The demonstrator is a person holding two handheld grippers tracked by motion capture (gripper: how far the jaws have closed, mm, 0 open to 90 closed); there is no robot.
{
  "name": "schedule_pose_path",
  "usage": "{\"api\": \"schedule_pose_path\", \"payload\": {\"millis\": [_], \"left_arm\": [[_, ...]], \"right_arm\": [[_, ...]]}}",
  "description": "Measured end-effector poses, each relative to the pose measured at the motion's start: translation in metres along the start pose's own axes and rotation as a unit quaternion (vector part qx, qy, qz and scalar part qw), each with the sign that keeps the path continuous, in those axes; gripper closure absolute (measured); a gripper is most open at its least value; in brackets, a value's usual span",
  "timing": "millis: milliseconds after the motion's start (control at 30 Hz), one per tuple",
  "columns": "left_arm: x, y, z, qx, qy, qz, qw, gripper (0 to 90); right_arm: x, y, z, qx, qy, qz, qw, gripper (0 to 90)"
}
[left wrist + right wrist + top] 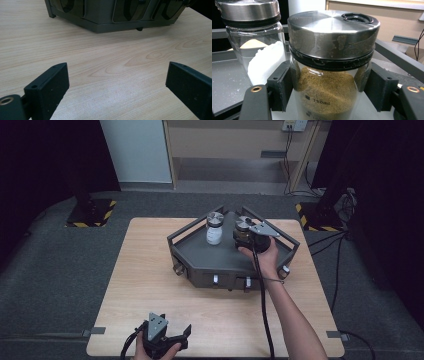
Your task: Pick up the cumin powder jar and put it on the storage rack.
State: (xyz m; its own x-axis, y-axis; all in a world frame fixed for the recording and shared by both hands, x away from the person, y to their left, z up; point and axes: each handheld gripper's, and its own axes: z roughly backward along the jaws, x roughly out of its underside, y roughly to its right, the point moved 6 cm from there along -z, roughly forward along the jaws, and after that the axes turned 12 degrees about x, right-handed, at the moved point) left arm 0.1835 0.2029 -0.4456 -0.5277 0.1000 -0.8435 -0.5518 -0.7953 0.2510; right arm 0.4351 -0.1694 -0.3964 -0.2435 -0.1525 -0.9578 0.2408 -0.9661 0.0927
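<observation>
Jaws of the right gripper (329,90) clamp a glass jar of brown powder with a steel lid (329,75); left gripper (117,82) gapes over the pale wooden table (100,55).

The table (150,285) has a light wooden top and it stands on a grey carpet floor (50,270). Behind the table, against the far wall, there is a pale wooden shelf unit (235,150) and next to it a white panel (135,150). Black curtains (45,155) hang on both sides, so the room is dark there. Two stand bases with yellow-black stripes (92,213) are on the floor. Black cables (335,250) lie on the carpet at the right side.
</observation>
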Motion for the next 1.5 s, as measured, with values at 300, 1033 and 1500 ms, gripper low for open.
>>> {"api": "schedule_pose_path", "payload": {"millis": [300,1033,1500], "left_arm": [[0.000,0.000,0.000,-0.002,0.000,-0.001,1.0000,4.0],[0.000,-0.003,0.000,0.001,-0.001,0.005,1.0000,4.0],[0.000,-0.004,0.000,0.001,0.001,0.012,0.9999,4.1]], "right_arm": [[0.000,-0.001,0.000,0.005,-0.005,-0.001,1.0000,23.9],[0.004,-0.001,0.009,0.023,-0.004,-0.008,0.9997,1.0],[0.006,0.009,0.036,0.012,0.022,-0.024,0.9994,0.9]]}}
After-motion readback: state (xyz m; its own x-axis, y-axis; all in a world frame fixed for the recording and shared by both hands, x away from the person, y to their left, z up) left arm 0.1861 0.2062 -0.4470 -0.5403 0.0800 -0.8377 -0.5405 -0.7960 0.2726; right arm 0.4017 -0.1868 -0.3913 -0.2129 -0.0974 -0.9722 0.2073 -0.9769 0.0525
